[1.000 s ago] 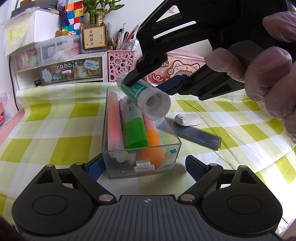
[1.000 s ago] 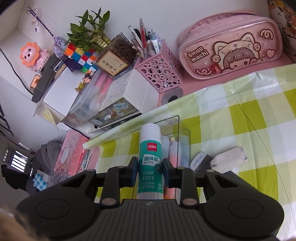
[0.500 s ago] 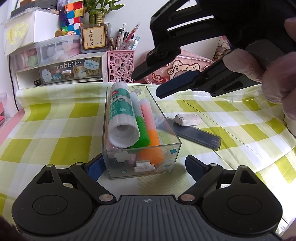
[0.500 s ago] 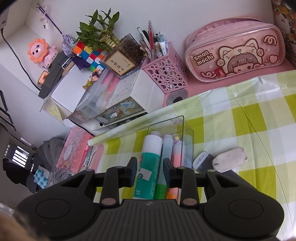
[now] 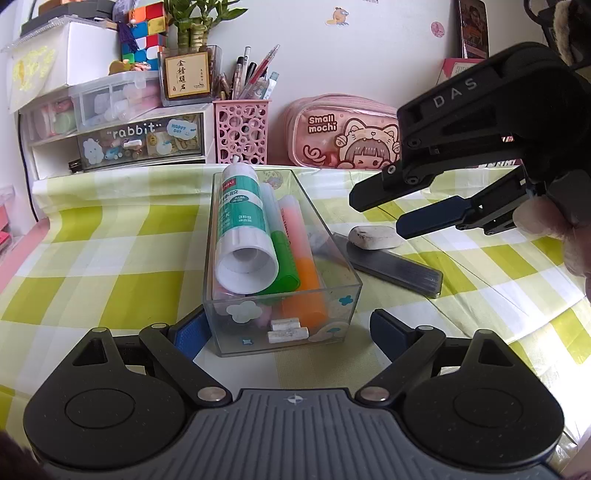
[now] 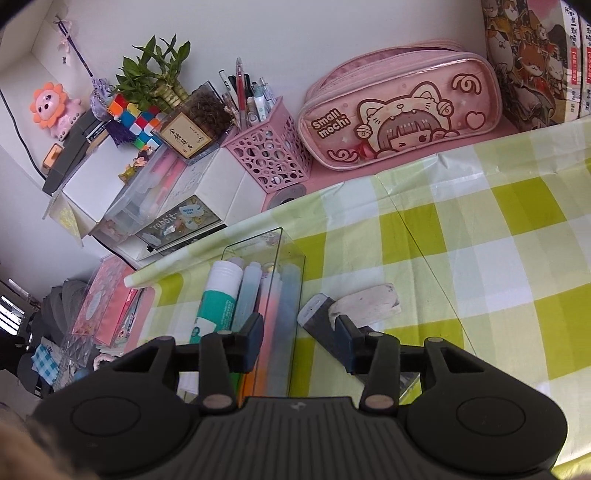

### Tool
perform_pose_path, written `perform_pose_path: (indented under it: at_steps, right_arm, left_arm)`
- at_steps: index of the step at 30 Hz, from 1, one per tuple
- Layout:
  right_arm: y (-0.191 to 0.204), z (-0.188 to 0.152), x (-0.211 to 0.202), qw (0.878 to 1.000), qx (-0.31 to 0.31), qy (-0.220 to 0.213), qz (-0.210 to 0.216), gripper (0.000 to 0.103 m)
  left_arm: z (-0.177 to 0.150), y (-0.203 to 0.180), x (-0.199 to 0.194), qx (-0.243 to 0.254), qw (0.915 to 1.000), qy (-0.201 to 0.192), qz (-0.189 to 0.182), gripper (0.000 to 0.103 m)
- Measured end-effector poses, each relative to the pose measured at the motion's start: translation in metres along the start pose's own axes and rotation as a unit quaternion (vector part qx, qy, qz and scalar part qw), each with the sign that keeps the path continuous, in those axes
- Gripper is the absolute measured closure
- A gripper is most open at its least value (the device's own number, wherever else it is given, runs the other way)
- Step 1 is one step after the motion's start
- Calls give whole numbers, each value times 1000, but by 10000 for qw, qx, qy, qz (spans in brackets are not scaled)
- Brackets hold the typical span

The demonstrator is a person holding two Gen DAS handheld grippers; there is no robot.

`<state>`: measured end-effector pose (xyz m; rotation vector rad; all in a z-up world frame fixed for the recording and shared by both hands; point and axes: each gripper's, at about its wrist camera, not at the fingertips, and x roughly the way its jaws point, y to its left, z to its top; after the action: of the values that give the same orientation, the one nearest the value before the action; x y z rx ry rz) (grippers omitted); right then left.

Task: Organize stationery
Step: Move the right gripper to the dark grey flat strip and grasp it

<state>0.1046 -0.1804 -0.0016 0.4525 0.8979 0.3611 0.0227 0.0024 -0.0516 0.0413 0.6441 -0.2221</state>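
Note:
A clear plastic box (image 5: 229, 343) stands on the checked cloth and holds a white and green glue stick (image 5: 240, 225), highlighters (image 5: 295, 240) and small erasers. The box also shows in the right wrist view (image 6: 295, 280), with the glue stick (image 6: 216, 299) lying in it. My left gripper (image 5: 284, 330) is open, its fingers on either side of the box's near end. My right gripper (image 6: 301, 341) is open and empty, above and right of the box; it also shows in the left wrist view (image 5: 384, 214). A white eraser (image 5: 375, 236) lies on a dark flat lead case (image 5: 399, 266) right of the box.
At the back stand a pink pen holder (image 5: 242, 131), a pink pencil pouch (image 5: 343, 136), a drawer unit marked rabbit (image 5: 136, 140) and a plant with a cube puzzle (image 5: 147, 33). Books (image 6: 535, 62) stand at the far right.
My right gripper let go of the glue stick, which now lies in the box on the highlighters. The right gripper opened wider and drew back up and to the right. The left gripper stayed put.

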Motion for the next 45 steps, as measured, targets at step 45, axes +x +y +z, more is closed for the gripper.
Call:
perform_pose_path:
  at_steps: [45]
  right_arm:
    - [1, -46, -1, 9678, -2507, 211, -90, 73]
  left_arm:
    - [0, -1, 1, 34, 10000, 14, 23, 15]
